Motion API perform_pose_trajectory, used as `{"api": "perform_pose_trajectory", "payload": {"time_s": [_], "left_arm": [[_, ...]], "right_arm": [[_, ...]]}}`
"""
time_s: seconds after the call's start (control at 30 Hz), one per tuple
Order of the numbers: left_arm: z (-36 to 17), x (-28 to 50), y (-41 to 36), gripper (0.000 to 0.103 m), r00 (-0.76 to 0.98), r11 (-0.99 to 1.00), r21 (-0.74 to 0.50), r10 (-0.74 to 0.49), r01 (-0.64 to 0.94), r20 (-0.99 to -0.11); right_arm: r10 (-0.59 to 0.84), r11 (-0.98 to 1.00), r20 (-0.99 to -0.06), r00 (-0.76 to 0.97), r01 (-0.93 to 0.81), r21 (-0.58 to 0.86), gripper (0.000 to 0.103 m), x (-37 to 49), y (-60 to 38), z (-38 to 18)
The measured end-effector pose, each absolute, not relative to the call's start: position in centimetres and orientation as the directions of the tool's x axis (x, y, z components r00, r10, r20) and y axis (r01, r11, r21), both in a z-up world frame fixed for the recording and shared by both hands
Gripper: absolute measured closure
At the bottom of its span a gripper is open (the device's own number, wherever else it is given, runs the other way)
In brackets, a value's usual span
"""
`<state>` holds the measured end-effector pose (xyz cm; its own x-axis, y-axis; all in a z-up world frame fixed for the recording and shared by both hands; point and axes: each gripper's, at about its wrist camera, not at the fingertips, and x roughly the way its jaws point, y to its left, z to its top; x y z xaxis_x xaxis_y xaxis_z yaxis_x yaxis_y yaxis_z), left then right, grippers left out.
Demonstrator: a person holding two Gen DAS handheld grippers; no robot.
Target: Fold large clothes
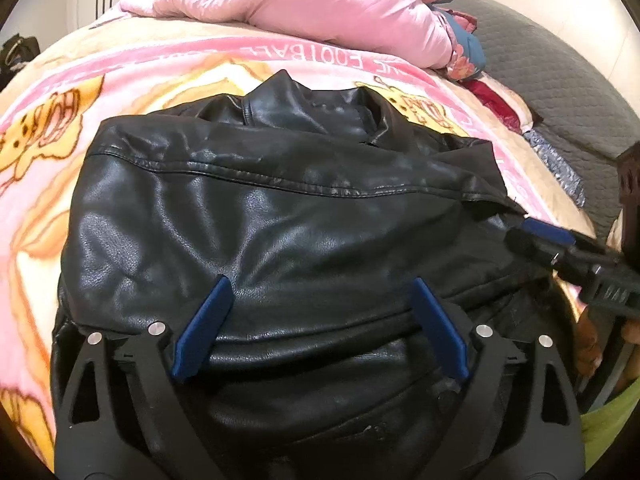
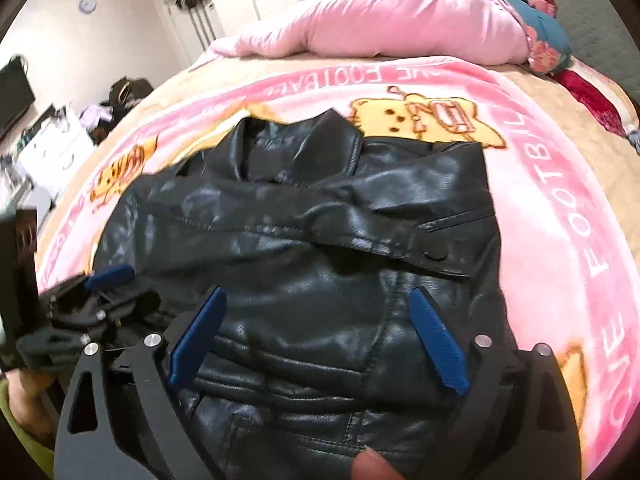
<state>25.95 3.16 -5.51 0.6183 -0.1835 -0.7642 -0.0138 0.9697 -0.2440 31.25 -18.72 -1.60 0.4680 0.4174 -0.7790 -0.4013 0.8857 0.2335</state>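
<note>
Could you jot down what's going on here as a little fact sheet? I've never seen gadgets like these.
garment: black leather jacket, sleeves folded across its body
surface: pink cartoon blanket on a bed
behind it: pink comforter, bunched
left gripper: fingers spread, over the jacket's near end
right gripper: fingers spread, over the jacket's near end
holding anything: neither, as far as visible

One jacket, two grippers, one bed

One black leather jacket lies on one pink cartoon-print blanket; one pink padded quilt, one grey bed, two blue-padded grippers, left and right.
</note>
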Motion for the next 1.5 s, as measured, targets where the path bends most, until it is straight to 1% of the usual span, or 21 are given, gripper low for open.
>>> {"api": "perform_pose_trajectory", "payload": {"time_s": [0.07, 0.1, 0.13, 0.3, 0.43, 0.67, 0.9, 1.23, 1.43, 1.5], "left_arm": [[-5.5, 25.9, 3.0, 0.019, 0.616, 0.972, -0.233, -0.175, -0.014, -0.768], [-5.4, 25.9, 3.0, 0.017, 0.615, 0.973, -0.231, -0.172, -0.017, -0.769], [-5.3, 25.8, 3.0, 0.009, 0.616, 0.972, -0.233, -0.172, -0.019, -0.769], [-4.7, 25.5, 2.9, 0.009, 0.62, 0.976, -0.215, -0.144, -0.041, -0.772], [-4.4, 25.1, 2.9, 0.009, 0.619, 0.976, -0.213, -0.137, -0.051, -0.774], [-3.2, 23.8, 3.1, 0.009, 0.637, 0.966, -0.249, -0.151, -0.066, -0.756], [-1.8, 22.5, 3.2, 0.009, 0.657, 0.965, -0.252, -0.145, -0.071, -0.74], [0.6, 20.2, 3.5, 0.009, 0.69, 0.973, -0.22, -0.116, -0.064, -0.714], [1.7, 18.6, 4.6, 0.009, 0.713, 0.969, -0.237, -0.116, -0.072, -0.691], [2.0, 18.0, 4.9, 0.009, 0.722, 0.965, -0.25, -0.12, -0.075, -0.682]], "right_arm": [[0.429, 0.886, -0.772, 0.469, -0.385, 0.258, 0.007, 31.5, -19.3, -1.5], [0.436, 0.886, -0.767, 0.47, -0.375, 0.274, 0.006, 31.6, -19.6, -1.4], [0.443, 0.885, -0.764, 0.469, -0.367, 0.288, 0.006, 31.7, -19.9, -1.4], [0.479, 0.874, -0.736, 0.478, -0.338, 0.349, 0.005, 31.9, -20.9, -1.0], [0.484, 0.873, -0.712, 0.509, -0.334, 0.354, 0.004, 31.7, -21.4, -0.3], [0.503, 0.863, -0.68, 0.534, -0.344, 0.369, 0.004, 31.2, -21.5, 0.6], [0.516, 0.857, -0.643, 0.566, -0.355, 0.375, 0.004, 30.4, -21.8, 1.8], [0.52, 0.854, -0.607, 0.601, -0.376, 0.36, 0.004, 28.5, -21.7, 3.2], [0.508, 0.861, -0.542, 0.669, -0.372, 0.347, 0.004, 26.8, -22.3, 4.9], [0.525, 0.85, -0.522, 0.673, -0.374, 0.372, 0.004, 26.2, -22.5, 5.4]]}}
